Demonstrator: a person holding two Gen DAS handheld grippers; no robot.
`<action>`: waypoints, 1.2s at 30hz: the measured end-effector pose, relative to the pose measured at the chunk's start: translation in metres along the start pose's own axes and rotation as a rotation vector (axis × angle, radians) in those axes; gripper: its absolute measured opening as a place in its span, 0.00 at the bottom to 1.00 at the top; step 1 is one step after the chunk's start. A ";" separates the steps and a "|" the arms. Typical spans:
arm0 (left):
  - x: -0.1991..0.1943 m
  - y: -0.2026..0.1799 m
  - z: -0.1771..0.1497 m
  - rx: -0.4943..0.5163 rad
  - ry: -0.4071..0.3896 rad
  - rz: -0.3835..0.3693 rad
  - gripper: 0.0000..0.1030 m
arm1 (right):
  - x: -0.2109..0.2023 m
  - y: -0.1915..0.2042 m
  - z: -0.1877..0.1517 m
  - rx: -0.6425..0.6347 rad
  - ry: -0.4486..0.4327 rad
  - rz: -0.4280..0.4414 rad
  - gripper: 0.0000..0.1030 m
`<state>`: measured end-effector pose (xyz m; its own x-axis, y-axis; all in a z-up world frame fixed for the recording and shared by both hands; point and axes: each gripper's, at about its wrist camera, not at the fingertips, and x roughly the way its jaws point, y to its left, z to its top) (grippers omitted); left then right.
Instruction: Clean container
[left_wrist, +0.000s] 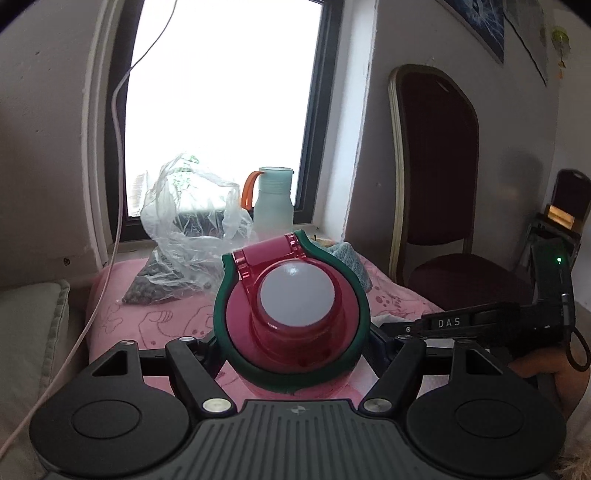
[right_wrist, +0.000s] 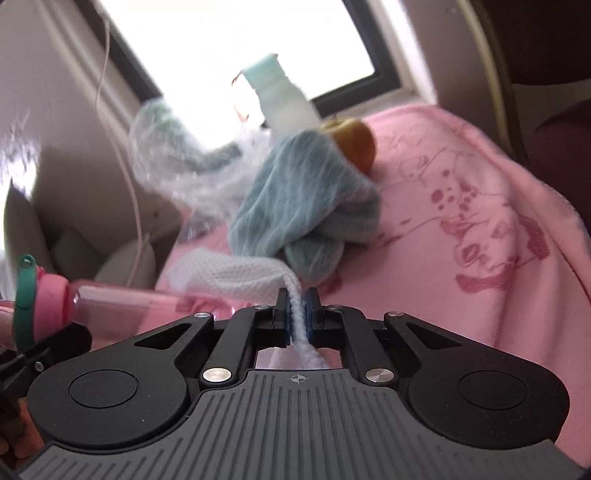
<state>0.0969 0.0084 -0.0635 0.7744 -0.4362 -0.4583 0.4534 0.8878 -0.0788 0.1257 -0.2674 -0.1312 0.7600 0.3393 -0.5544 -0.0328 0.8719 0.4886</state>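
Your left gripper (left_wrist: 295, 354) clamps a pink bottle (left_wrist: 291, 314) w/ a green ring; its body is hidden below the cap, and the fingertips are mostly hidden behind it. Your right gripper (right_wrist: 298, 314) is pinched shut on a white cloth (right_wrist: 236, 280), which lies partly over the bottle's clear side. Behind the cloth sits a blue towel (right_wrist: 306, 206), blurred, covering part of an apple (right_wrist: 354, 144). All sit over a pink blanket (right_wrist: 461, 206). A pale bottle (left_wrist: 275, 201) stands by the window.
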 end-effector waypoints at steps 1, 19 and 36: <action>0.005 -0.004 0.005 0.020 0.011 0.004 0.69 | 0.003 -0.002 0.000 0.021 -0.030 -0.005 0.07; 0.047 -0.067 0.023 -0.188 -0.004 0.447 0.93 | 0.010 -0.020 -0.004 0.189 -0.073 0.084 0.18; 0.036 -0.040 0.019 -0.132 0.018 0.267 0.68 | 0.006 -0.017 -0.006 0.176 -0.083 0.090 0.18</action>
<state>0.1148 -0.0455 -0.0598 0.8499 -0.1830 -0.4941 0.1724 0.9827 -0.0675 0.1271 -0.2781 -0.1468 0.8104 0.3766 -0.4488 0.0050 0.7616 0.6481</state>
